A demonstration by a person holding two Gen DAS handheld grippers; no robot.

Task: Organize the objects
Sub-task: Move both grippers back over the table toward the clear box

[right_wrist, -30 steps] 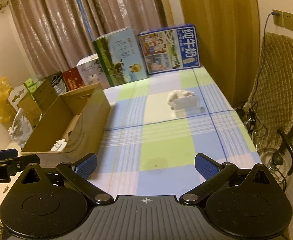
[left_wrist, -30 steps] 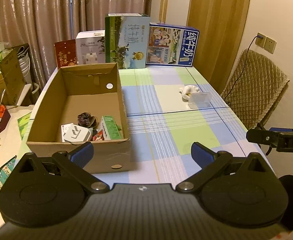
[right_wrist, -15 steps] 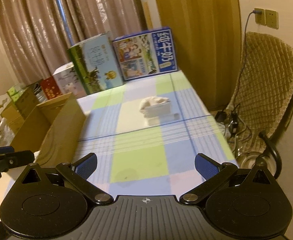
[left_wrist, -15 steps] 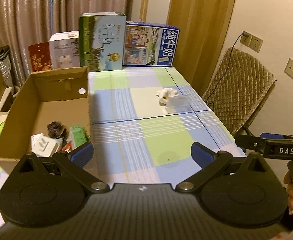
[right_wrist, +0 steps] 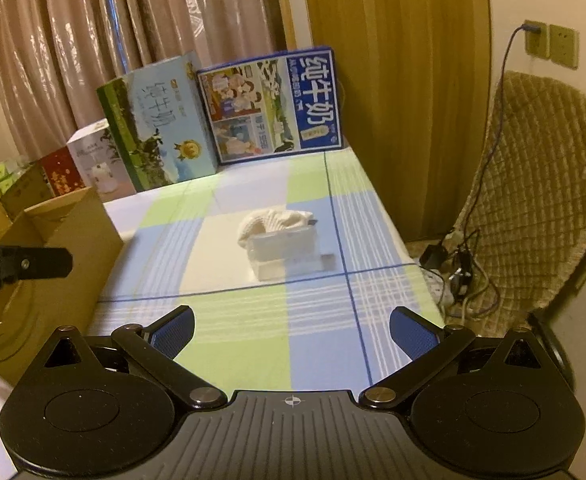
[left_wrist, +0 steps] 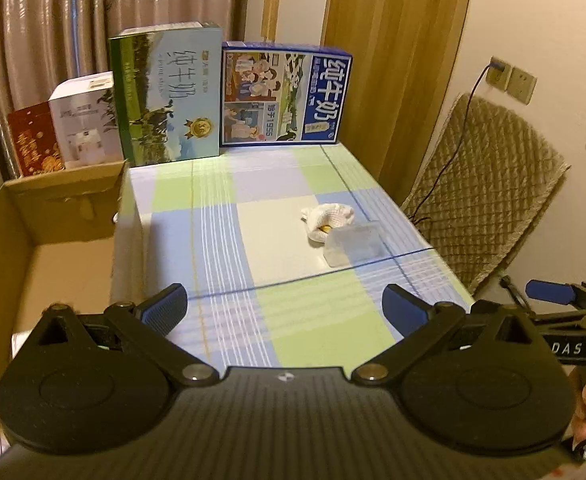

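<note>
A crumpled white cloth (left_wrist: 327, 218) and a small clear plastic box (left_wrist: 353, 245) lie together on the checked tablecloth, right of centre; both show in the right wrist view, cloth (right_wrist: 273, 219) and box (right_wrist: 285, 254). An open cardboard box (left_wrist: 49, 236) stands at the table's left; it also shows in the right wrist view (right_wrist: 69, 240). My left gripper (left_wrist: 284, 309) is open and empty above the near table. My right gripper (right_wrist: 292, 330) is open and empty, short of the cloth and box.
Two large milk cartons (left_wrist: 229, 92) and smaller boxes (left_wrist: 81, 124) line the table's far edge before curtains. A padded chair (left_wrist: 489, 208) stands right of the table, with cables on the floor (right_wrist: 457, 268). The tablecloth (left_wrist: 229, 240) is bare between the cardboard box and the cloth.
Both grippers have swung right and moved forward toward the cloth and clear box. The cardboard box has slid to the left edge of both views. Both stay open.
</note>
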